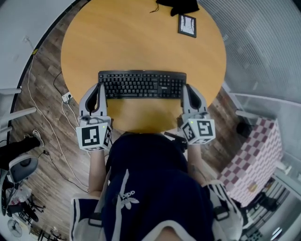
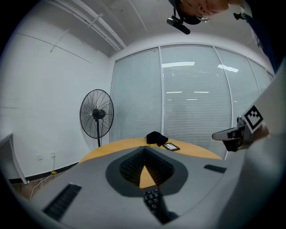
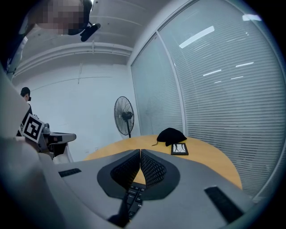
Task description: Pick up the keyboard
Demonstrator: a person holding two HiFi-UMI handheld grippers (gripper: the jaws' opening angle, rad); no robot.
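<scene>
while the keyboard [image 1: 141, 84] lies flat on the round wooden table [image 1: 141, 42], near the person's edge, one tool stands at each of its ends.

item: black full-width keyboard, long side across the person's front, not lifted.

left gripper [image 1: 99, 87]: jaws clenched tip to tip, nothing between them. set at the keyboard's left end; whether just beside it or touching cannot be told. its own view shows keys below the closed jaws.

right gripper [image 1: 186, 88]: jaws likewise pressed together and empty. set at the keyboard's right end, with keys showing beneath the tips in its own view.

other items: black cloth bundle [image 1: 178, 5] and small dark-framed card [image 1: 186, 25] at the far side of the table, well apart from the keyboard. standing fan [image 2: 96, 114] by the wall. checkered box [image 1: 254, 160] beside the table, at the person's right.

step in hand, judged: bracketing. the two closed tools look placed to clamp the keyboard between them, not to pinch it with either one.

next move calls for: even inward pressure from both ends, then a level rise with both hands together. unequal pressure, or one side leading, would likely let the keyboard tip or slip out.

progress, judged: early. grasp not confirmed, lift not begun.
</scene>
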